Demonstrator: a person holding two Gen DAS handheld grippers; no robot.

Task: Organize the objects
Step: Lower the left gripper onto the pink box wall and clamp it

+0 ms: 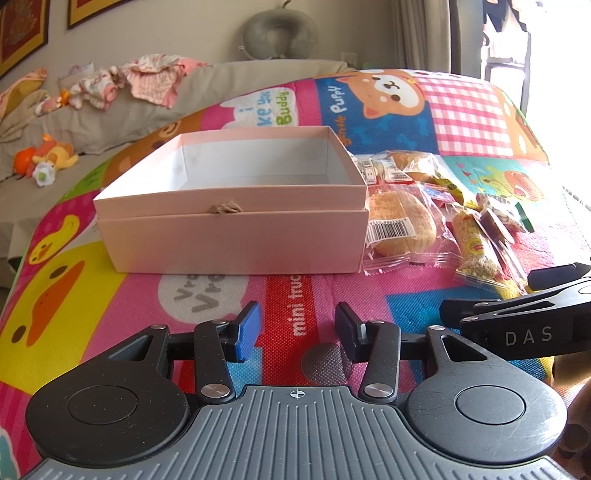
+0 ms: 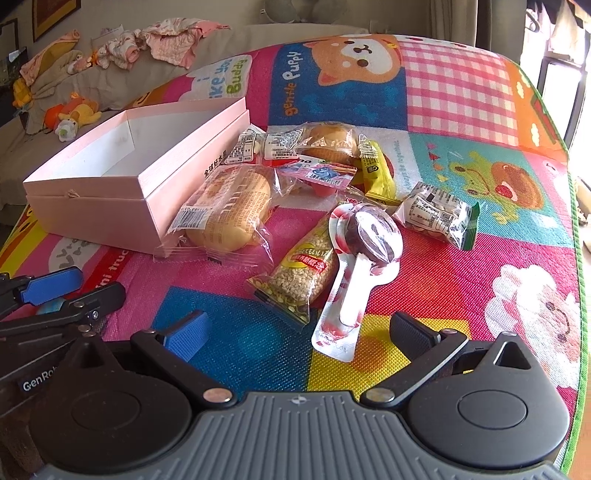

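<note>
An open pink box (image 1: 229, 236) (image 2: 99, 206) with a white empty inside stands on a colourful play mat (image 1: 110, 295) (image 2: 461, 92). To its right lies a pile of wrapped snacks: a bread bun (image 1: 400, 225) (image 2: 229, 206), a grain bar (image 1: 476, 251) (image 2: 303, 269), a lollipop in a wrapper (image 2: 369, 240), a yellow packet (image 2: 375, 170) and a white-green packet (image 2: 439, 216). My left gripper (image 1: 297, 330) is open and empty, in front of the box. My right gripper (image 2: 299, 334) is open and empty, just short of the lollipop and grain bar.
A beige sofa (image 1: 110, 122) with clothes, soft toys (image 1: 44, 158) and a grey neck pillow (image 1: 279, 35) runs behind the mat. A window with curtains is at the right. The mat's edge drops off at the right (image 2: 576, 258).
</note>
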